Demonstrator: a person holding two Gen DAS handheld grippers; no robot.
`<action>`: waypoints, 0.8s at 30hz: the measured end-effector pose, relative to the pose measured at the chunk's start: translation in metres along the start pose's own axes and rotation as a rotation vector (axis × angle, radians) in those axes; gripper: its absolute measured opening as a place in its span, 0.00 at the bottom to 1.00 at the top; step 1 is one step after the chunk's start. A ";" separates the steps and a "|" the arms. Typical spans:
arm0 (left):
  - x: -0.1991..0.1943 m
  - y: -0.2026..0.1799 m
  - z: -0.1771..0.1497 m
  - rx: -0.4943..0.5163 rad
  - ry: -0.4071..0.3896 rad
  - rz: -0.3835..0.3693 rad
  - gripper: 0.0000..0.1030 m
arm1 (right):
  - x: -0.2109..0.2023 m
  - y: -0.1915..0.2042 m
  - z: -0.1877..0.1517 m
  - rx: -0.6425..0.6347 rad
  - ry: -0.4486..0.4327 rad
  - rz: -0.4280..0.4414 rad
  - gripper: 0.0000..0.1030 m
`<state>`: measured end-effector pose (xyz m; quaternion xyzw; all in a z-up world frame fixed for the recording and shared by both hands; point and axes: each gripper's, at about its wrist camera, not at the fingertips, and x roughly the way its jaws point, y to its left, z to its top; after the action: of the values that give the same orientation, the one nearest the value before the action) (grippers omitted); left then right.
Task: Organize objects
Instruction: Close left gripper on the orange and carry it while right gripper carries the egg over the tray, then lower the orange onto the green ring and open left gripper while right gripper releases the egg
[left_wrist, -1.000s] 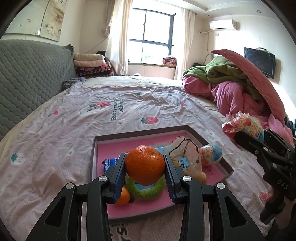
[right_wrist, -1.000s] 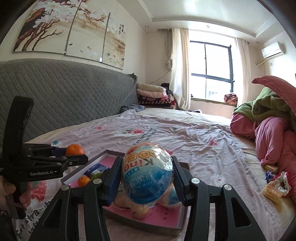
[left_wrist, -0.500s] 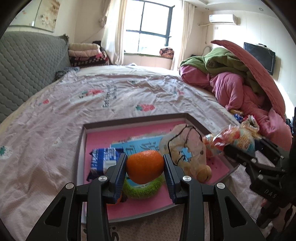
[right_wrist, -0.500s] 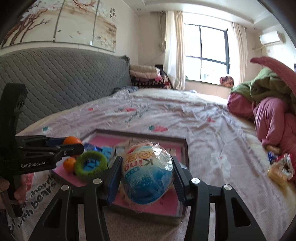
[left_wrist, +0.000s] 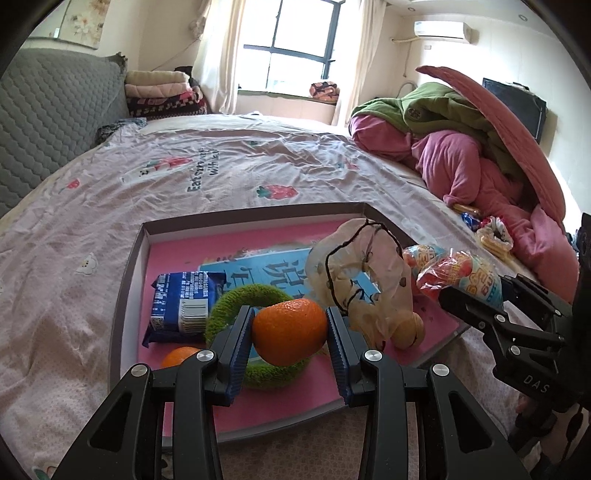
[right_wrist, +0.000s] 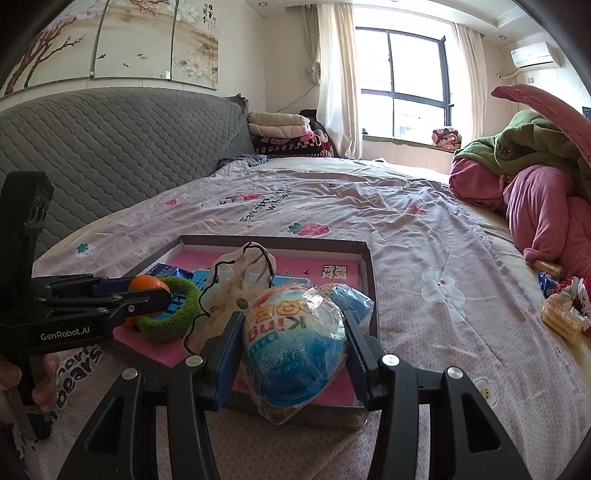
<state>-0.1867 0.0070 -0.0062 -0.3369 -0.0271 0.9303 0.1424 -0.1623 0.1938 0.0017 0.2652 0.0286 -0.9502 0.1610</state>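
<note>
My left gripper (left_wrist: 290, 338) clamps an orange (left_wrist: 290, 331), low centre of frame, above the tray (left_wrist: 125, 280). It looks firm and smooth, gripped at its widest. My right gripper (right_wrist: 293, 345) holds a crinkly, slippery-looking wrapped egg (right_wrist: 293, 341) at the tray's near edge.

second orange (left_wrist: 180, 356) half hidden behind left finger (left_wrist: 236, 343)

Readable text: your black left gripper body (right_wrist: 70, 325) says "GenRobot.AI" in white. Your black right gripper housing (left_wrist: 532, 380) shows "DAS". The pale pink printed bedsheet (left_wrist: 207, 173) reads "Eat stra… with…", partly creased, and "bears" near the edge (right_wrist: 79, 363). The blue-and-white wrapped toy egg (right_wrist: 293, 345) shows "King", upside down. The blue snack packet (left_wrist: 184, 295) has a barcode, digits illegible.
</note>
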 end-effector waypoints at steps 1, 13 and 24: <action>0.001 -0.001 0.000 0.001 0.003 -0.001 0.39 | 0.001 0.000 0.000 -0.001 0.003 -0.001 0.50; 0.010 -0.001 -0.003 0.004 0.025 0.004 0.39 | 0.007 0.001 -0.005 0.000 0.036 -0.003 0.50; 0.012 0.000 -0.004 0.004 0.033 0.022 0.39 | 0.007 -0.003 -0.007 0.026 0.046 -0.010 0.50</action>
<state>-0.1925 0.0099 -0.0167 -0.3522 -0.0191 0.9262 0.1335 -0.1658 0.1955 -0.0077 0.2891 0.0212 -0.9450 0.1518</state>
